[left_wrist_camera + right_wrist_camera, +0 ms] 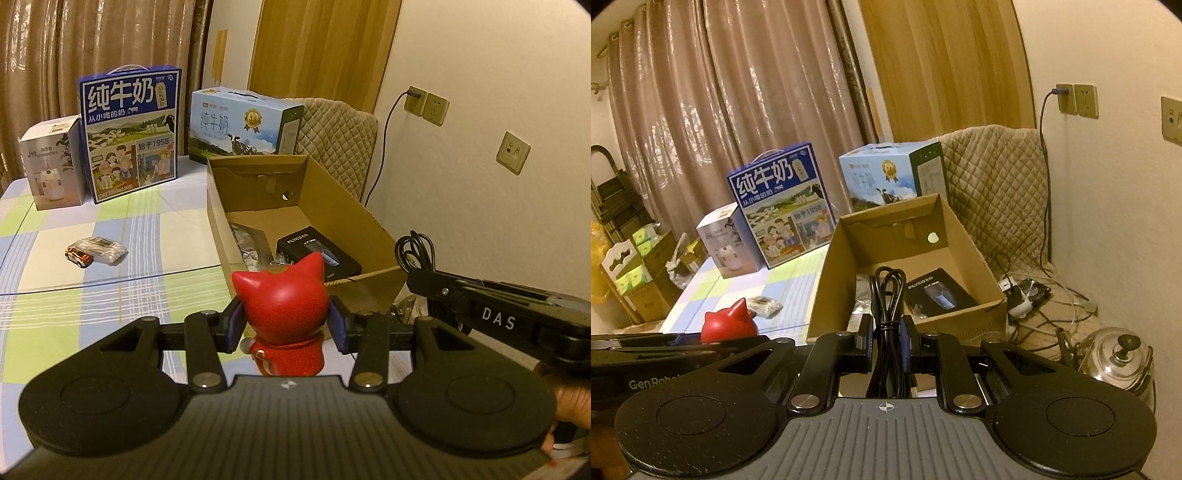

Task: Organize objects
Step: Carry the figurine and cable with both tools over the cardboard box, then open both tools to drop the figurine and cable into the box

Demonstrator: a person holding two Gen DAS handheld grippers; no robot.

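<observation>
A red cat figurine [284, 314] sits between the blue pads of my left gripper [286, 325], which is shut on it just in front of the open cardboard box [369, 225]. My right gripper [888, 343] is shut on a coiled black cable [886, 314], held at the box's [971, 258] near edge. In the left wrist view the right gripper [417, 277] enters from the right with the cable [415, 251]. Inside the box lie a black shaver package [319, 251] and a silvery packet [251, 243]. The figurine [729, 321] also shows low left in the right wrist view.
On the checked tablecloth [110, 295] lie a small toy car [78, 256] and a pack of cotton swabs [99, 249]. Two milk cartons [131, 133] [243, 125] and a white box [53, 162] stand at the back. A kettle [1115, 354] and cables lie by the padded chair [997, 184].
</observation>
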